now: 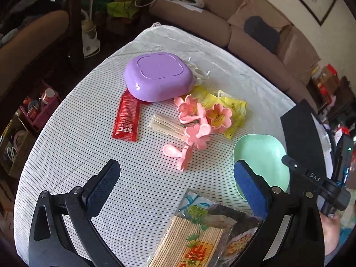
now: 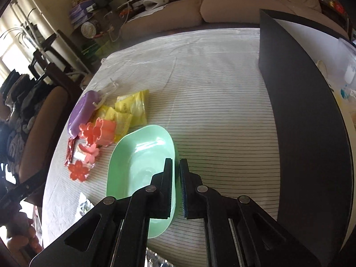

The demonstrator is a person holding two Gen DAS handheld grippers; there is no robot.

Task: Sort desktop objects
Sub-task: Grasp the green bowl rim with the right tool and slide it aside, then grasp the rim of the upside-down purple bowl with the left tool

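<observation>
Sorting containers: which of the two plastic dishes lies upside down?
The purple rounded-square dish, base up beside the red sachet; the mint-green dish sits open side up.

Mint-green bowl (image 2: 142, 155), lilac box (image 1: 158, 76), pink flowers (image 1: 219, 116), seemingly pinstriped white cloth (image 2: 222, 115).

Your L wrist cam looks steeply down at table (image 1: 66, 155) clutter; R cam too, from right; both share green bowl (image 1: 260, 153).
</observation>
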